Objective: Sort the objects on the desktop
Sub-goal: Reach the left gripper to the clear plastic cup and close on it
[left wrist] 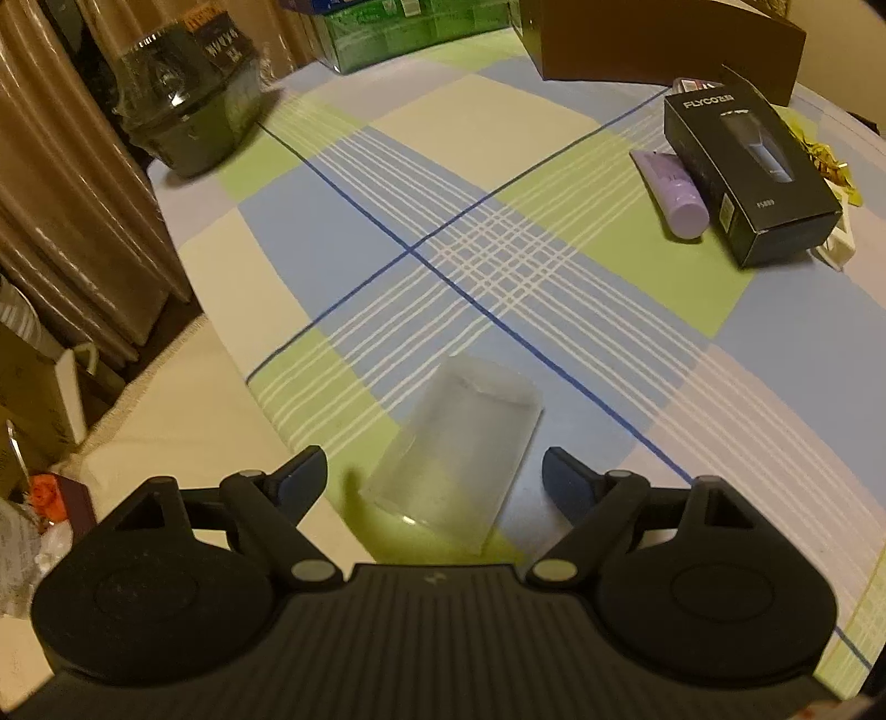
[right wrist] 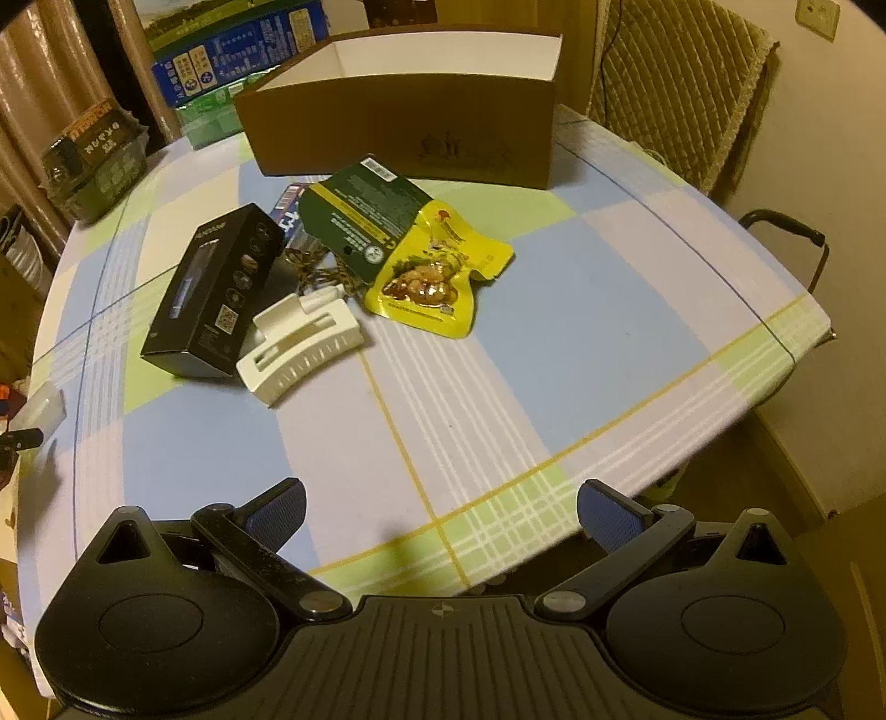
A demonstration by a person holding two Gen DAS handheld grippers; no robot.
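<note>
A translucent plastic cup (left wrist: 454, 454) lies on its side on the checked tablecloth, between the fingers of my left gripper (left wrist: 434, 471). The jaws are open, with a small gap on each side of the cup. The cup (right wrist: 44, 410) also shows at the far left of the right wrist view. Farther back lie a black box (left wrist: 747, 171) (right wrist: 216, 293), a purple tube (left wrist: 673, 194), a white hair clip (right wrist: 299, 349), a yellow snack packet (right wrist: 437, 271) and a dark green packet (right wrist: 360, 216). My right gripper (right wrist: 443, 512) hangs open over the table's near edge with nothing in it.
An open brown cardboard box (right wrist: 404, 127) (left wrist: 664, 39) stands at the back of the table. A wrapped dark container (left wrist: 188, 99) sits at the back left, with green and blue cartons (right wrist: 232, 61) behind it. A padded chair (right wrist: 681, 83) is at the right.
</note>
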